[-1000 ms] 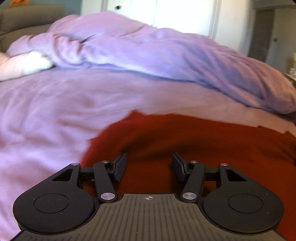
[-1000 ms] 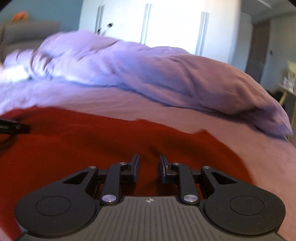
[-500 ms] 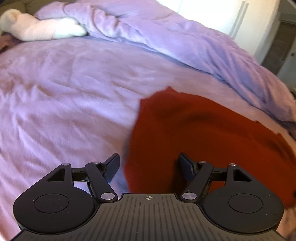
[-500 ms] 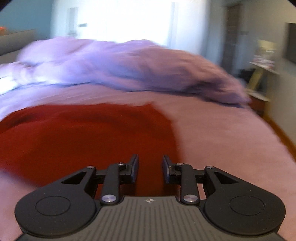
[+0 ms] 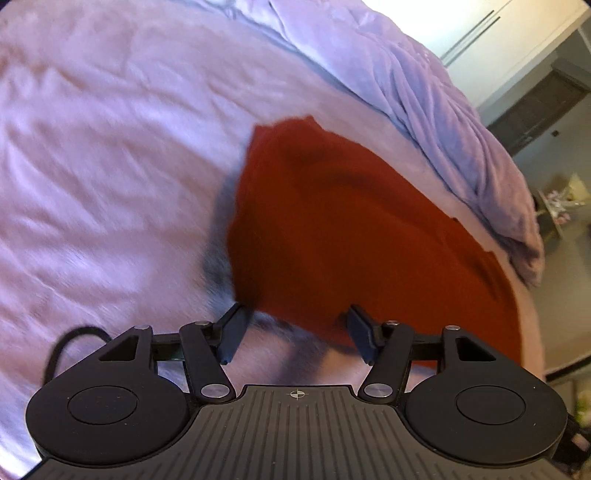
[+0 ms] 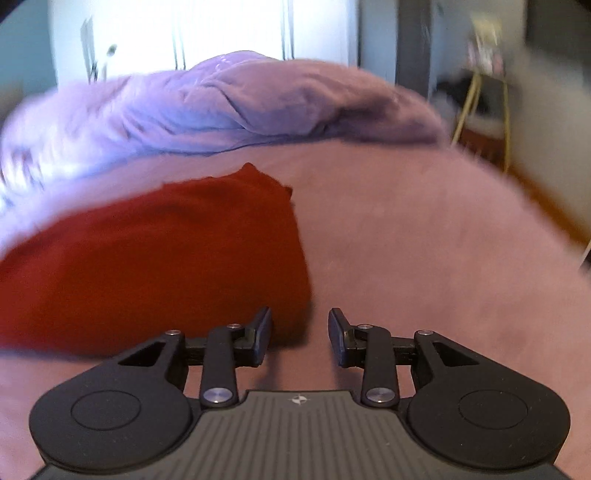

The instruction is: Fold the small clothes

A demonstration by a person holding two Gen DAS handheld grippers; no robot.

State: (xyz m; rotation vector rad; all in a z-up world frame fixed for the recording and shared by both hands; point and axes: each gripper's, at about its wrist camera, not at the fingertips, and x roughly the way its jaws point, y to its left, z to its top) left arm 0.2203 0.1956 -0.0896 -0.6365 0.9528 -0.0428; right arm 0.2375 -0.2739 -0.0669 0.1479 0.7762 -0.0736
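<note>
A dark red garment [image 5: 362, 229] lies spread on the lilac bed sheet [image 5: 110, 184]. My left gripper [image 5: 293, 325] is open wide and empty, just above the garment's near left edge. In the right wrist view the same red garment [image 6: 155, 266] lies to the left. My right gripper [image 6: 300, 328] is open and empty, at the garment's near right corner, its left finger [image 6: 262, 328] over the cloth edge.
A bunched lilac duvet [image 6: 229, 103] lies across the far side of the bed [image 5: 424, 110]. White wardrobe doors [image 6: 221, 29] stand behind. A small yellow-legged side table [image 6: 484, 96] and the wooden floor are off the bed's right edge.
Both grippers have drawn back from over the garment to its near edge and opened wider. The left view has swung left, the right view has swung right. The garment lies flatter.
</note>
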